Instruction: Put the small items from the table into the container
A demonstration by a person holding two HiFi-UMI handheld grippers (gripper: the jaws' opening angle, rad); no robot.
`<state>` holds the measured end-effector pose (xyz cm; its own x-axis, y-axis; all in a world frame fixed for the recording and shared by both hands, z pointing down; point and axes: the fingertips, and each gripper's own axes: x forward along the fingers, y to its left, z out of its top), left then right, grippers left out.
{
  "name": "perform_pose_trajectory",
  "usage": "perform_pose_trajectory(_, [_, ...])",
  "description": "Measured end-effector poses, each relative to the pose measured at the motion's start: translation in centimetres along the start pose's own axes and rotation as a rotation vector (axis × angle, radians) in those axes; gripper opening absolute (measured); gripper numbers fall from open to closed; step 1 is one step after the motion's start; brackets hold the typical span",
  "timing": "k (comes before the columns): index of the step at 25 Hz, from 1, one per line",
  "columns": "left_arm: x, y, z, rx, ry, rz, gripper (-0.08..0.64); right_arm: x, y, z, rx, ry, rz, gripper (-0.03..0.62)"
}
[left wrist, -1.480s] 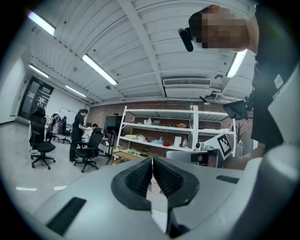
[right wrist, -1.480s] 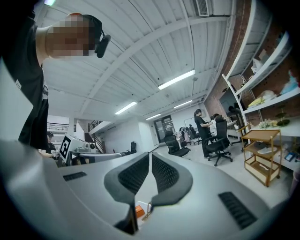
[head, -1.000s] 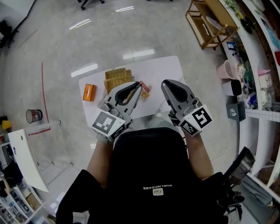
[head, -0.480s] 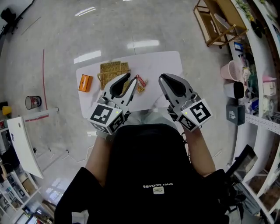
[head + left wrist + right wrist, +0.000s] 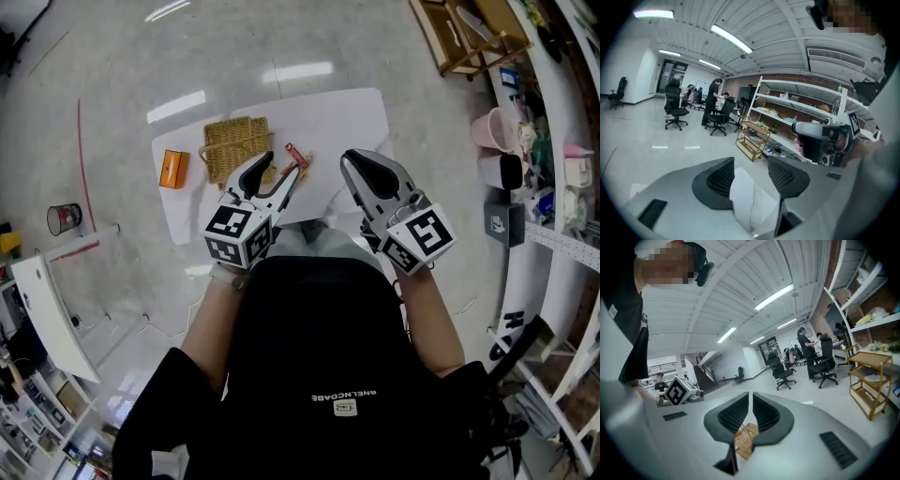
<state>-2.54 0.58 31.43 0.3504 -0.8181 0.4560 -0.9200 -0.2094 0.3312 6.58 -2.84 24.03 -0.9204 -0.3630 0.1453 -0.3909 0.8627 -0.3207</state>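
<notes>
Left tool (image 5: 282,167) hung over the white worktop (image 5: 356,117), jaws opening, nothing between them. Right tool (image 5: 354,159) was nearly closed and empty. A small red item (image 5: 296,156) lay just beside the wicker basket (image 5: 234,147).

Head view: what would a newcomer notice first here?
The two grey claws with black-and-white marker cubes fill the middle: the left claw, jaws opening with nothing between, and the right claw, shut. Beyond them a white table carries a woven basket, an orange box left of it and a small red item right of it.
</notes>
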Motion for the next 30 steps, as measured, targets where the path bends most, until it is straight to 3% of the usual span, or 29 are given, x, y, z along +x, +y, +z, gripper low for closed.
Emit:
perform_pose_trajectory(6, [2.4,1.0,-4.2,-0.057,0.087,-0.063,0.224,0.1,-0.3,-1.9,0.029,0.044,-0.059,0.013])
perform_pose_trajectory(18, [5.5,3.2,-14.1,-0.133,0.247,-0.084,0.241,-1.2,-1.1,-6.6,0.070,0.132,-0.147,0.014])
perform_pose_trajectory(30, [9.1,5.7,-24.5,-0.054,0.346,-0.045,0.273,-2.6,-1.9,-10.7,0.097,0.191,-0.179,0.014])
